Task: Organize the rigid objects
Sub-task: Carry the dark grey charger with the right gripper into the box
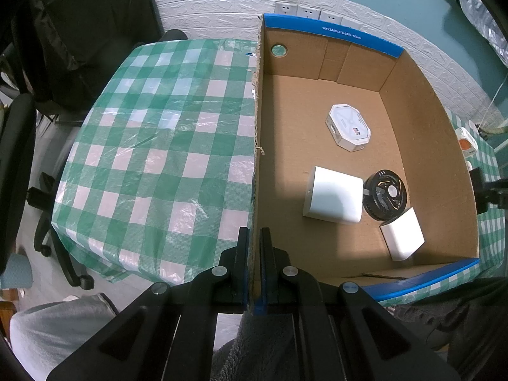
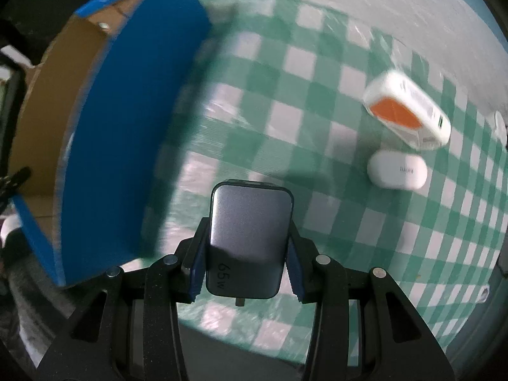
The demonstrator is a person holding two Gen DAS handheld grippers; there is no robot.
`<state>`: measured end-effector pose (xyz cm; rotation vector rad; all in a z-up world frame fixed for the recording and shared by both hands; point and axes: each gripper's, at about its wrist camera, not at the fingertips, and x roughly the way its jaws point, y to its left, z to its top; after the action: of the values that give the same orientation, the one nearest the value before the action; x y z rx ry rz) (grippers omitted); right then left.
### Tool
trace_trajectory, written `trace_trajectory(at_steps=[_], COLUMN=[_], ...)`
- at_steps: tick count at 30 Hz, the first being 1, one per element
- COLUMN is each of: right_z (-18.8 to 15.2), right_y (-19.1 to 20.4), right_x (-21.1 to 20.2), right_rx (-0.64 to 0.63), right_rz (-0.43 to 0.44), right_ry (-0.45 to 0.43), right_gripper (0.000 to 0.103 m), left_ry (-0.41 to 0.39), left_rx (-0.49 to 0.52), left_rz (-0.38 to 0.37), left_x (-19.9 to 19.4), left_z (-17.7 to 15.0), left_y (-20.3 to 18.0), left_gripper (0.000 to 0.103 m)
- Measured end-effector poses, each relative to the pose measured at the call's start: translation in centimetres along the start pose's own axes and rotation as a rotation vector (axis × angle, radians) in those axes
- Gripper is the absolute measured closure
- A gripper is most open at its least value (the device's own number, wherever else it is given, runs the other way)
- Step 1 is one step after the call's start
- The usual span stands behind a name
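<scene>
My left gripper [image 1: 254,238] is shut on the left wall of a cardboard box [image 1: 256,146] with blue rims. Inside the box lie a white octagonal case [image 1: 348,127], a white block [image 1: 333,200], a black round fan-like part [image 1: 384,194] and a smaller white block [image 1: 402,238]. My right gripper [image 2: 247,238] is shut on a grey 65W charger [image 2: 249,235], held above the checked tablecloth beside the box's blue outer wall [image 2: 127,133]. A white and orange device [image 2: 408,111] and a white oval case [image 2: 397,171] lie on the cloth at the right.
The green and white checked tablecloth [image 1: 158,146] covers the table left of the box. Black office chairs [image 1: 19,146] stand off the table's left edge. Wall sockets [image 1: 306,11] sit behind the box. The right wrist view is motion-blurred.
</scene>
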<state>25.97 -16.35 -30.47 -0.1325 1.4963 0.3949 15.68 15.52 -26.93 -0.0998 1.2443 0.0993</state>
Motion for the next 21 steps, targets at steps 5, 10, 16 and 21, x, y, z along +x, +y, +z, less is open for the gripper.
trace_trajectory(at_steps=[5,10,16,21], right_z=[1.6,3.3,4.8,5.6], right_y=[1.6,6.5,10.4,12.6], right_x=[-3.2,-6.1,-7.8,-6.8], right_rx=[-0.062,-0.132,-0.196,-0.225], right_rz=[0.028,0.043,0.048,0.054], right_ry=[-0.032,-0.062,-0.074,-0.064], right_gripper=[0.060,0.060,0.060,0.060], left_ry=[0.000,0.000,-0.001,-0.001], left_rx=[-0.001,-0.001,-0.001,0.000], left_rz=[0.001,0.000,-0.001,-0.002], left_x=[0.0,0.0,0.1,0.1], left_z=[0.0,0.0,-0.1,-0.1], left_y=[0.0,0.0,0.0,0.0], left_gripper=[0.099,0.099,0.099,0.099])
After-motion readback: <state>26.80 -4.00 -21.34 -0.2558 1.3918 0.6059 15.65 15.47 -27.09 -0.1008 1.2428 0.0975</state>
